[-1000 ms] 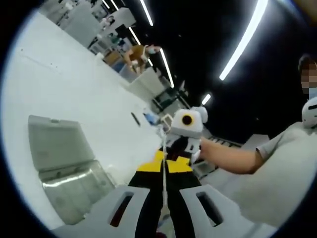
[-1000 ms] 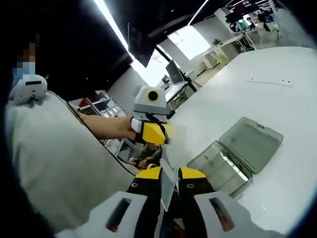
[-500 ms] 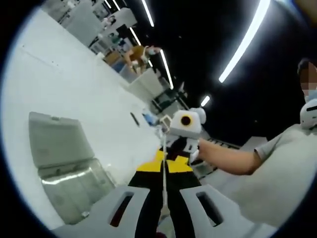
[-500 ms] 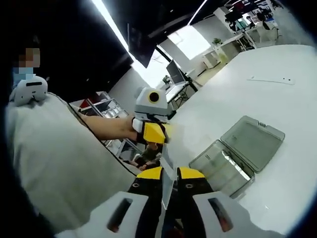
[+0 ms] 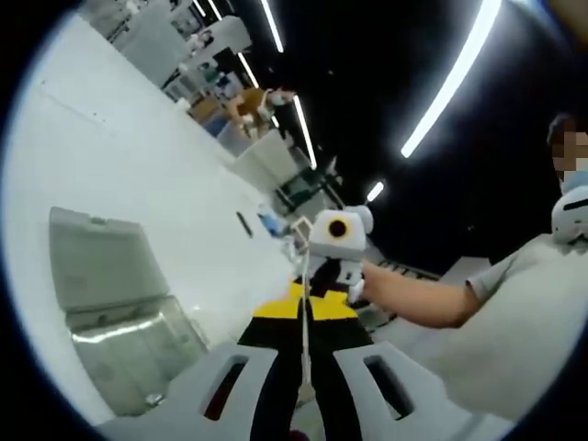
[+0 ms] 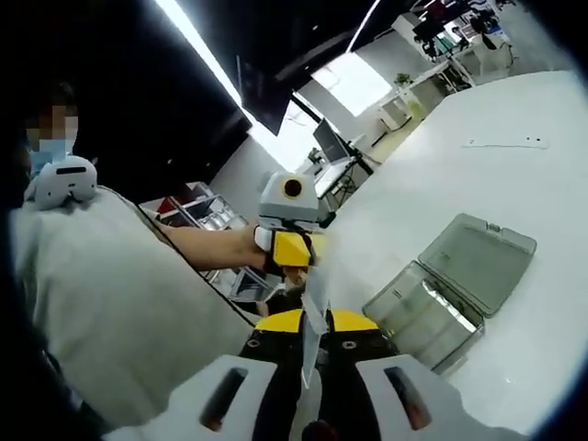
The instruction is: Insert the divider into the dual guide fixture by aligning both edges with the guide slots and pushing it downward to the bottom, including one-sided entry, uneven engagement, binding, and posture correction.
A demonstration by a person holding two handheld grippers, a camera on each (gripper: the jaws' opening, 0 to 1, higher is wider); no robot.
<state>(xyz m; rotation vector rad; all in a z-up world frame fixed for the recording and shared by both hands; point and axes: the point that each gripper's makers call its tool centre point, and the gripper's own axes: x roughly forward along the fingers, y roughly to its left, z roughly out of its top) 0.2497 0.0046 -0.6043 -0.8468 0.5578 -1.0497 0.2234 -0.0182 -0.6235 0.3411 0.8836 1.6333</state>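
Divider [image 5: 303, 354], a thin pale sheet seen edge-on, stood clamped between the jaws of the left gripper [image 5: 303, 317] at lower centre of the left gripper view, and likewise between the jaws of the right gripper [image 6: 310, 323] at lower centre of the right gripper view; both tools were closed on it, one at each end, holding it in the air above the white table [image 5: 119, 165]. The open clear box [image 6: 450, 294], taken to be the fixture, lay on the table at right of centre in the right gripper view and at lower left in the left gripper view [image 5: 115, 303], well apart from the sheet. Judged by its thinness, the sheet would be light, fairly stiff yet liable to flex or bind if pushed unevenly; opposite side edges seemed the sound place to hold. Left gripper view showed a seated person [image 5: 250, 99] at upper left; right gripper view showed a window [image 6: 354, 83] and the holder's torso [image 6: 110, 303] at left
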